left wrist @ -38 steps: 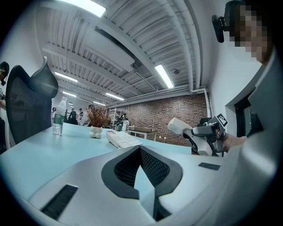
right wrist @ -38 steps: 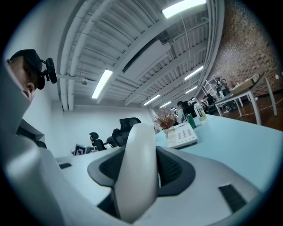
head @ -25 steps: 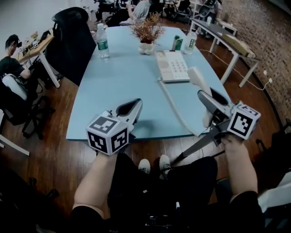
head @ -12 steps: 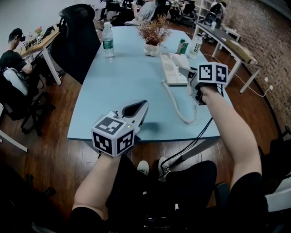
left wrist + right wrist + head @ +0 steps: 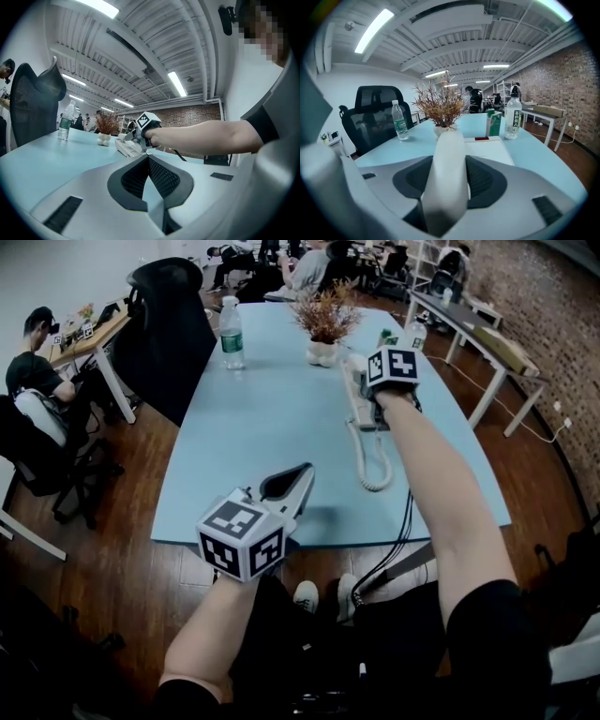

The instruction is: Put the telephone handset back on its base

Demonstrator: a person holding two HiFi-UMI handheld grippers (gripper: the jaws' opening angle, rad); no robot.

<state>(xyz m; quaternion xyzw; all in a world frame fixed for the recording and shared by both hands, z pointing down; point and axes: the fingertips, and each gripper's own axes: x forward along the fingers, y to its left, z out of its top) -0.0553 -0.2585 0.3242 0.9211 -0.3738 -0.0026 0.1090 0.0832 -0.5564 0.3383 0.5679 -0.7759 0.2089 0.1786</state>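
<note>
I'm looking at an open-plan office: a black chair (image 5: 173,329) at the table's (image 5: 253,446) left edge, a person (image 5: 34,371) at a desk (image 5: 94,334) beyond, strip lights (image 5: 372,30) overhead, brick wall (image 5: 553,324) right.

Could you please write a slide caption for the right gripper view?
Right gripper shut on the white handset, telephone base just ahead, plant beyond.

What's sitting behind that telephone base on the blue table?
Behind the telephone base stand a green carton and a water bottle, with a potted dried plant further left. The held handset covers the base's left side.
</note>
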